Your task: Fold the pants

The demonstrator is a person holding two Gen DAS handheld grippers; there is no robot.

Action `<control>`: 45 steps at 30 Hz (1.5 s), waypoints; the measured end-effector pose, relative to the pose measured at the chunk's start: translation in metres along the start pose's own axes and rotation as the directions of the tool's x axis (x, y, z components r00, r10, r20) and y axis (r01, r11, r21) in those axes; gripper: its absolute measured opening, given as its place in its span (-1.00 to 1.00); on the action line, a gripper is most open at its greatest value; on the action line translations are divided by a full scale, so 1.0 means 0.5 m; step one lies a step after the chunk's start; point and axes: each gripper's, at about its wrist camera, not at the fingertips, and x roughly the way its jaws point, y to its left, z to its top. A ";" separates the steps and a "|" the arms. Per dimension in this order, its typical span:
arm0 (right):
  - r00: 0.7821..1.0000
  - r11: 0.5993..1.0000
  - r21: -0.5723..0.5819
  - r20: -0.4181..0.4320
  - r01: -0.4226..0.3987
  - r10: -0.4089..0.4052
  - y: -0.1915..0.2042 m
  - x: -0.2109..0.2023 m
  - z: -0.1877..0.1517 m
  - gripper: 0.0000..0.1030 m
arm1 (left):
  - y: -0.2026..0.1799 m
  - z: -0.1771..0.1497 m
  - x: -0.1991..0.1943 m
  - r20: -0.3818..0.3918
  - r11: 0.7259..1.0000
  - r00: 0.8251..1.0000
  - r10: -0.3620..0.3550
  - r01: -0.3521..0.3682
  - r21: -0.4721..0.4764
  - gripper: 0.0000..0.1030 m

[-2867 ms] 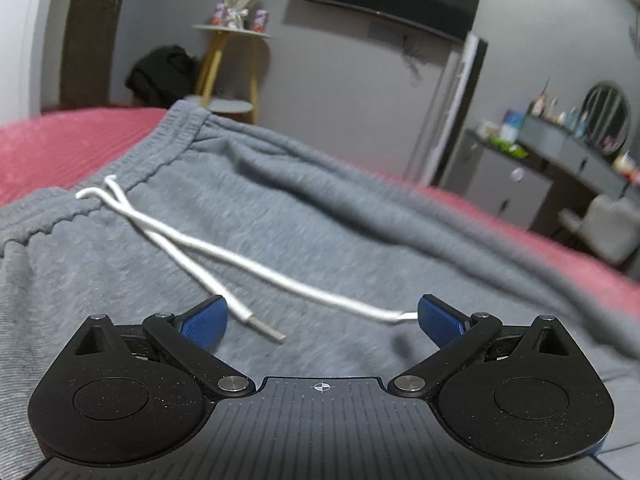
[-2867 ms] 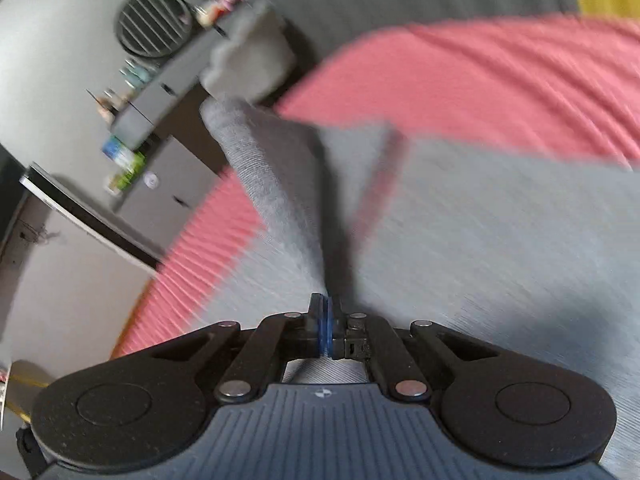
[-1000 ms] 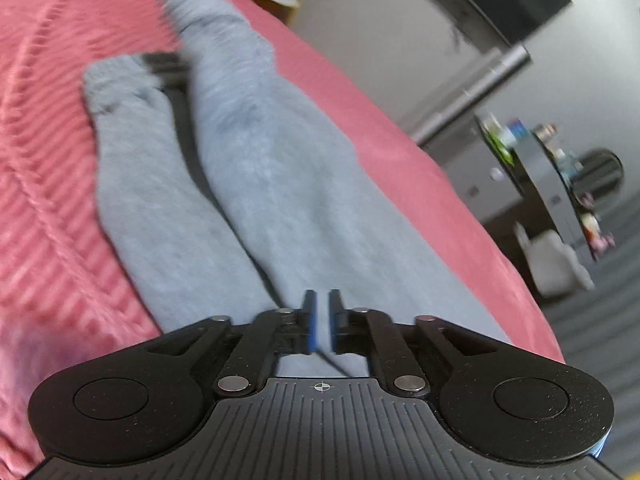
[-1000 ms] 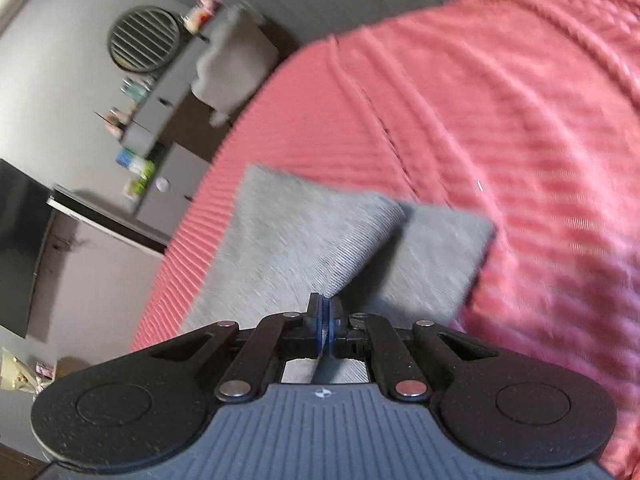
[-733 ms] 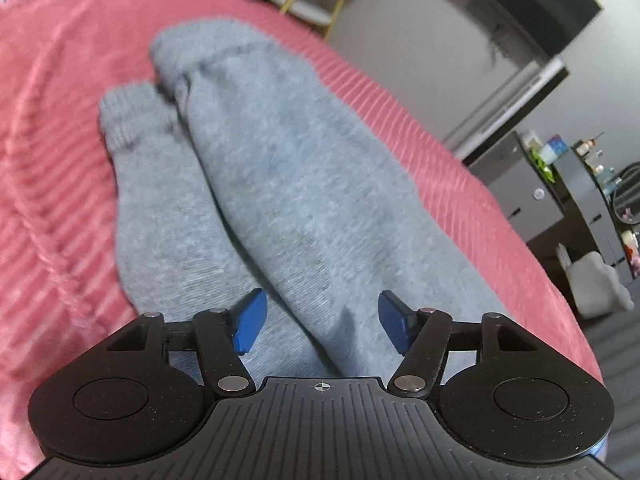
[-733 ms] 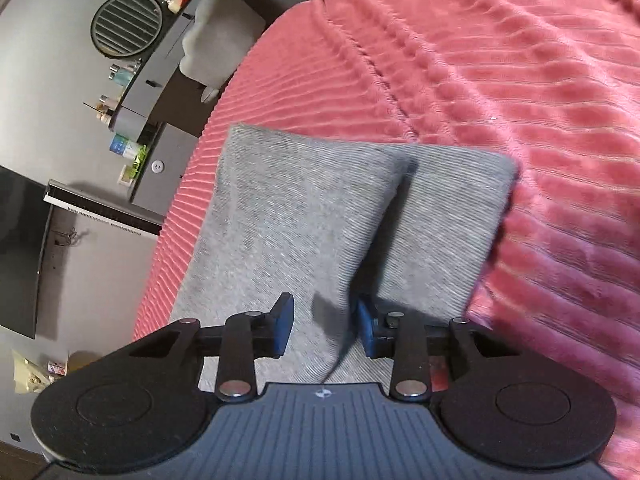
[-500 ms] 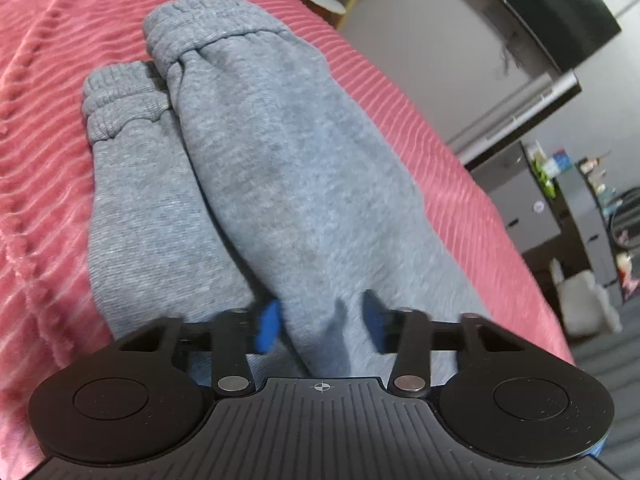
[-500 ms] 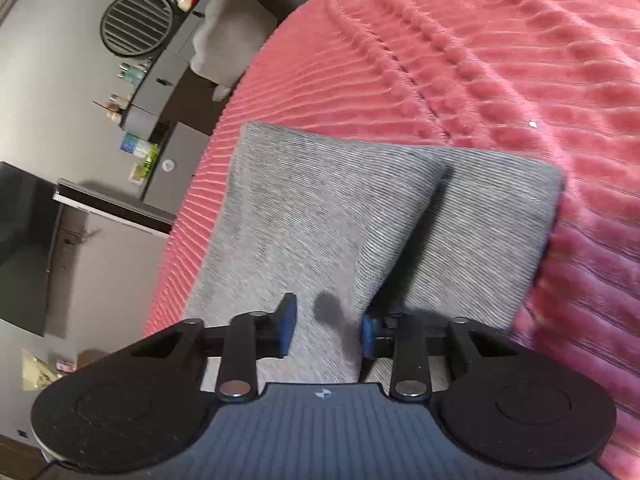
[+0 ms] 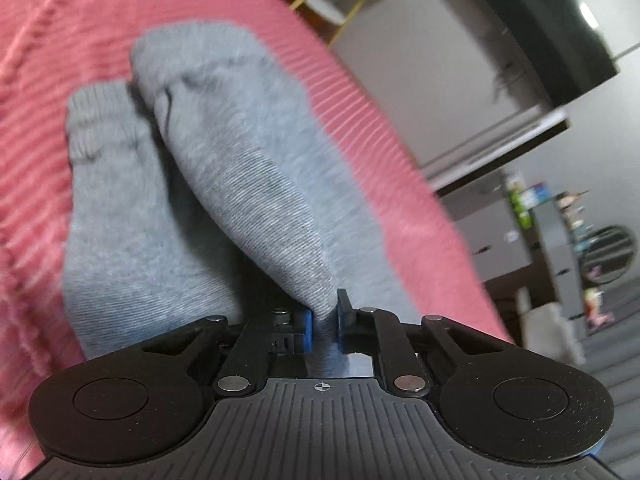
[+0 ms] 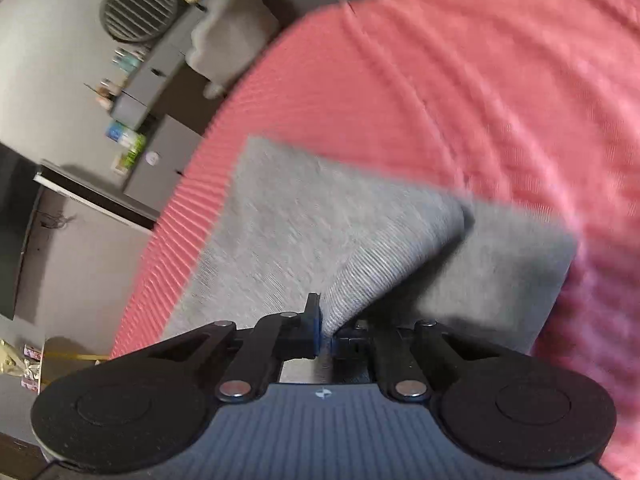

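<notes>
Grey pants (image 9: 256, 200), spread across the pink ribbed bedspread (image 9: 48, 40), upper leg's fabric pinched in the left gripper (image 9: 323, 322) and the folded edge's grey cloth in the right gripper (image 10: 326, 334).

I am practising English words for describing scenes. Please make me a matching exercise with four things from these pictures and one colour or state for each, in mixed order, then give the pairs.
Things:
1. pants
2. bedspread
3. left tongs
4. round mirror

Colour or state:
A. pink, ribbed
B. on the wall, with slats across it
C. grey, lying on the bed
D. shut on a fold of fabric

Pairs: 1-C, 2-A, 3-D, 4-B
</notes>
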 end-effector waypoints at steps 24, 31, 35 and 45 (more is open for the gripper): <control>0.996 0.993 -0.081 0.045 0.082 -0.079 -0.064 -0.082 -0.032 -0.82 | 0.094 -0.087 -0.059 -0.051 0.995 0.994 0.093 -0.091 0.049 -0.69; 0.996 0.994 -0.056 0.024 0.093 -0.091 -0.072 -0.065 -0.038 -0.76 | 0.106 -0.084 -0.048 -0.060 0.994 0.993 0.101 -0.098 0.045 -0.65; 0.995 0.992 -0.081 0.032 0.102 -0.099 -0.061 -0.059 -0.033 -0.77 | 0.101 -0.085 -0.047 -0.053 0.993 0.993 0.104 -0.101 0.056 -0.68; 0.953 0.915 -0.281 0.173 0.289 -0.248 -0.014 -0.087 -0.031 -0.89 | 0.079 -0.101 -0.111 0.028 0.993 0.995 0.096 -0.098 0.071 -0.71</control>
